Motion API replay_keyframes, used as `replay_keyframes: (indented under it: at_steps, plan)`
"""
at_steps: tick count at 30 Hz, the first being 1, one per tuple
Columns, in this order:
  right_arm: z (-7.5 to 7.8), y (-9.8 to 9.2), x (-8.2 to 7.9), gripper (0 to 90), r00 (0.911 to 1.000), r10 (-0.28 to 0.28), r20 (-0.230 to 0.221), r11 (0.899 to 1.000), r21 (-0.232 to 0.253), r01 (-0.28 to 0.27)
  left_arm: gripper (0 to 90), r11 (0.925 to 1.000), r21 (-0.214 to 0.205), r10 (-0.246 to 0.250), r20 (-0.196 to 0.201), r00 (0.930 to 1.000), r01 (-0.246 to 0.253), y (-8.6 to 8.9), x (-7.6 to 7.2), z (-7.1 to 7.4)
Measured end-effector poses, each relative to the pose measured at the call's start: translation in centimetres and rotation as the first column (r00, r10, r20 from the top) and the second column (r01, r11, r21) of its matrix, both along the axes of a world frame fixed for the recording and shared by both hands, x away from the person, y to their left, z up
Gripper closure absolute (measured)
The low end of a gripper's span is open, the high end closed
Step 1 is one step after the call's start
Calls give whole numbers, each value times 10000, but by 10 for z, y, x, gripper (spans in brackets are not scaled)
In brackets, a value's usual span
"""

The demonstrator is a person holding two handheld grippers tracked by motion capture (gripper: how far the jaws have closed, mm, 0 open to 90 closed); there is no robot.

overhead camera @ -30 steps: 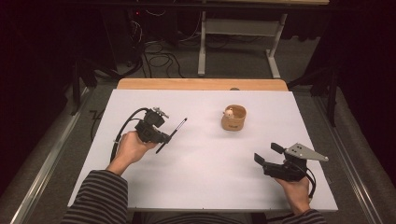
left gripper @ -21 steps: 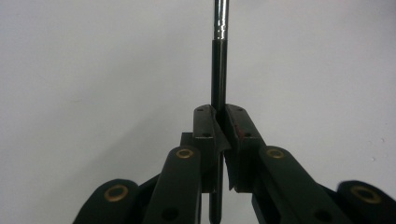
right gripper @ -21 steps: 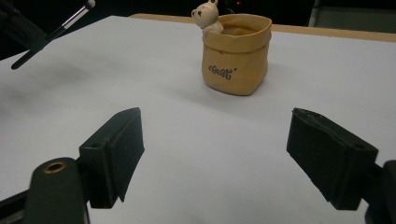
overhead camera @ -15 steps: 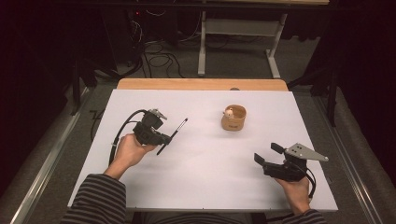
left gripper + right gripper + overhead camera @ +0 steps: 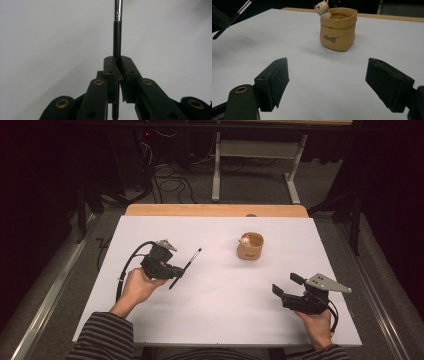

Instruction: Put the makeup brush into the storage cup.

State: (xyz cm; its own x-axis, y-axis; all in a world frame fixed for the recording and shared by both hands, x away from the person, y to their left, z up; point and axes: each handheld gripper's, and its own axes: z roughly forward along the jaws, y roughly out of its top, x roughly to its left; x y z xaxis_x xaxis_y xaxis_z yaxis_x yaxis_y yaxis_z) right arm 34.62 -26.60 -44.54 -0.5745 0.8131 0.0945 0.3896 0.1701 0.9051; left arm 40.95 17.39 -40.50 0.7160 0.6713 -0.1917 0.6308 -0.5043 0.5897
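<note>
Left hand-held gripper (image 5: 172, 270) clamped tight on a thin black pen (image 5: 117, 37) — jaws closed on the shaft, silver-banded tip pointing away, lifted above the white surface (image 5: 220, 320). Right hand-held gripper (image 5: 285, 285) spread wide and empty, low at the near right. Tan pouch-shaped pot (image 5: 338, 28) with a small bear figure (image 5: 322, 8) at its rim, upright toward the far middle, well apart from both. Probably a carry stage — pen held, not yet delivered. Next: likely swinging the pen over the pot's mouth, tipping it upright, then releasing.
</note>
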Motion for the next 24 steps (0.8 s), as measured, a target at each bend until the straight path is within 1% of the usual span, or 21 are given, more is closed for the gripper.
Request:
replay_keyframes:
  at_steps: [9,12,24]
  plan:
    - [0,0,0,204,10000,-8,0,10000,30,8,837,9997,-191,-126,165,9998,129,0,-9,-2]
    - [0,0,0,204,10000,-24,-7,10000,43,24,837,9995,-303,-129,191,9997,135,-1,-13,-2]
    - [0,-1,0,204,10000,-16,7,10000,56,16,837,9969,-748,-193,541,9983,233,-2,-26,-3]
